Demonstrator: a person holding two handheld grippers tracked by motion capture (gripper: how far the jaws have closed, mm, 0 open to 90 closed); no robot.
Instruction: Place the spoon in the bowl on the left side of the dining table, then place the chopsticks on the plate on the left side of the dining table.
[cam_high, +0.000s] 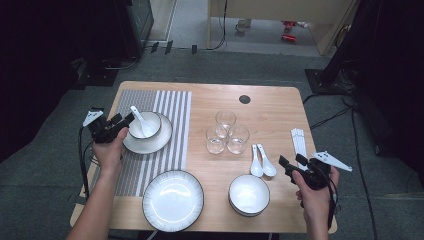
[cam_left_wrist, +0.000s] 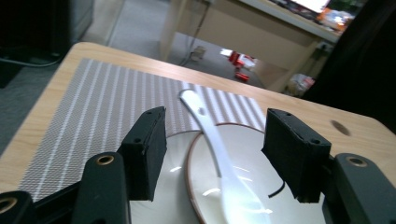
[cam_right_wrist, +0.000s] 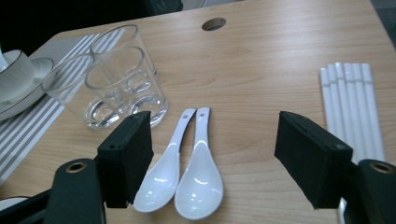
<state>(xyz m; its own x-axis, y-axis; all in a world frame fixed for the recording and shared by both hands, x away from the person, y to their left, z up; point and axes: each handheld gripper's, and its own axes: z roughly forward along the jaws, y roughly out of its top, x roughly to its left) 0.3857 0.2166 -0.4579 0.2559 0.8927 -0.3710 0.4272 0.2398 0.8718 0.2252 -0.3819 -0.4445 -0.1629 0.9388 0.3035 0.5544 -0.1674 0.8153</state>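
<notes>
A white spoon (cam_high: 137, 118) (cam_left_wrist: 205, 126) lies in a dark-rimmed white bowl (cam_high: 146, 126) (cam_left_wrist: 245, 172), its handle pointing to the far left. The bowl stands on a white plate (cam_high: 152, 142) (cam_left_wrist: 173, 168) on the striped placemat (cam_high: 170, 130). My left gripper (cam_high: 122, 121) (cam_left_wrist: 212, 140) is at the bowl's left rim, jaws open and apart from the spoon's handle, which lies in the gap below. Two more white spoons (cam_high: 262, 164) (cam_right_wrist: 187, 179) lie side by side on the wood. My right gripper (cam_high: 292, 161) (cam_right_wrist: 217, 140) hovers open just right of them, holding nothing.
Three glasses (cam_high: 226, 132) (cam_right_wrist: 119, 81) cluster at mid table. White sticks (cam_high: 299, 141) (cam_right_wrist: 352, 102) lie in a row at the right edge. A stack of white bowls (cam_high: 249, 194) and a large plate (cam_high: 173, 200) sit near the front edge.
</notes>
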